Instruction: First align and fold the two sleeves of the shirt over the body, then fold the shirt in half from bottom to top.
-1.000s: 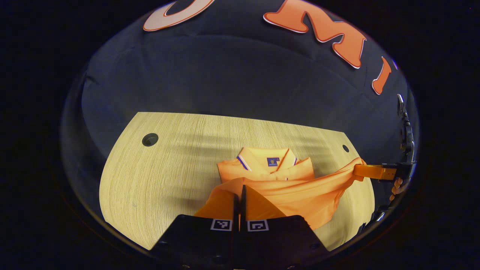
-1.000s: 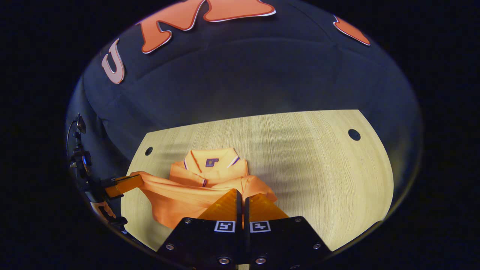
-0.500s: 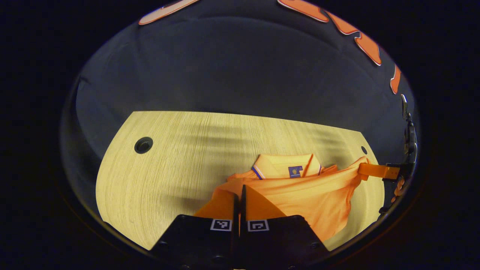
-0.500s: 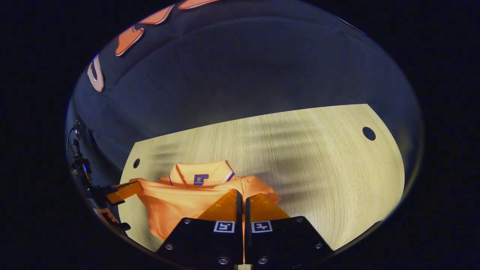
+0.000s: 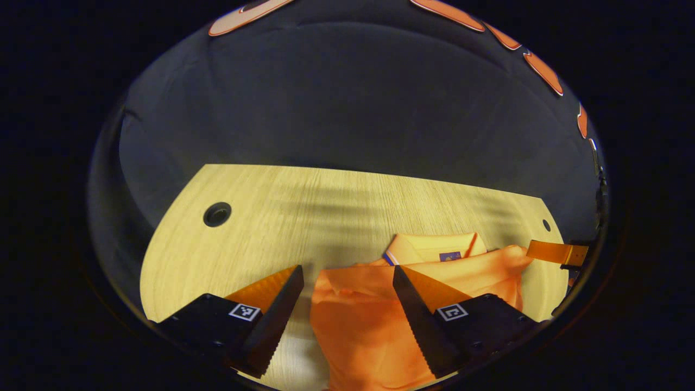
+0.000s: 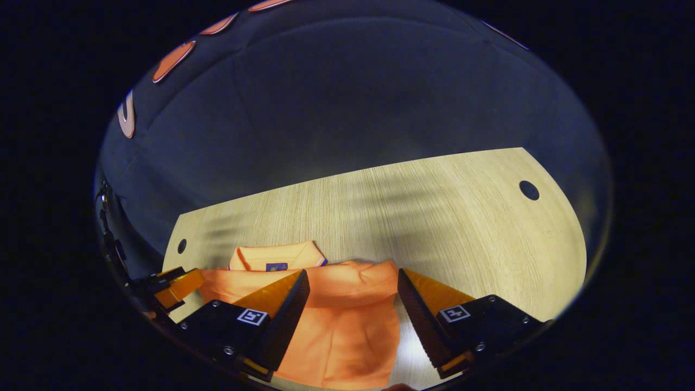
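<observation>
Tabletop (image 5: 260, 217): shirt (image 5: 369, 326) lies between left tool's (image 5: 347, 296) spread fingers.

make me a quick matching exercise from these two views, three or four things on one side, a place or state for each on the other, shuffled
Things:
1. left gripper
2. shirt
3. collar
4. round hole

Places or states:
A. far end of the garment, left uncovered
B. in the wooden table, off to the right
C. open, fingers spread either side of the cloth
D. doubled over, hem brought up near the collar

Pairs: 1-C, 2-D, 3-A, 4-B
</observation>
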Demonstrator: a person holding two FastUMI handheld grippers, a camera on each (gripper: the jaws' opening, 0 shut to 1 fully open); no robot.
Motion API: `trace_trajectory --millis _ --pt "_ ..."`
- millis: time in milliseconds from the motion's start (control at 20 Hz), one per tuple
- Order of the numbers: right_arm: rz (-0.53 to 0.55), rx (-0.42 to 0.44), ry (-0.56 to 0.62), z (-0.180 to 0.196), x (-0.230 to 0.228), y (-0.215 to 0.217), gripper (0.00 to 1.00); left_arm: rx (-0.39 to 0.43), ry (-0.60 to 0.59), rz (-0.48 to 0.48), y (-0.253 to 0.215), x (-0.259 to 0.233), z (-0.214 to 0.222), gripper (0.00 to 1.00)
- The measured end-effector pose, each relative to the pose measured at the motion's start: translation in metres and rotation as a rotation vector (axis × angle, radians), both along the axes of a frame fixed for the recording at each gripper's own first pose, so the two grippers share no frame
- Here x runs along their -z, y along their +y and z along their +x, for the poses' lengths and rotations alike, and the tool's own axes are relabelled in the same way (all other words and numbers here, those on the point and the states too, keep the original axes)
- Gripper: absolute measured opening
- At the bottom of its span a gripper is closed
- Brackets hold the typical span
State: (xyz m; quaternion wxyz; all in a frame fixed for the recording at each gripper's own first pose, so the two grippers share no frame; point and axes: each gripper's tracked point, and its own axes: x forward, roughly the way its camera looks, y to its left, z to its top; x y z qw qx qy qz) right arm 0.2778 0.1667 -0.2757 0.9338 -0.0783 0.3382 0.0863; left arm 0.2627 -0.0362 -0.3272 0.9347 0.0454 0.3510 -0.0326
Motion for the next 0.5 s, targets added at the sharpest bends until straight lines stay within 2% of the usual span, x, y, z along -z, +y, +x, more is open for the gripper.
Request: trace_trajectory --millis 200,500 --pt "-0.017 -0.043 -0.091 -0.006 -0.025 0.006 0.99 -0.014 -0.154 -0.023 -0.010 -0.043 0.004 0.99" --pt "0.009 -0.125 -0.297 -0.053 -0.120 0.025 0.99 0.024 -0.407 -0.022 -0.021 -0.160 -0.029 0.99"
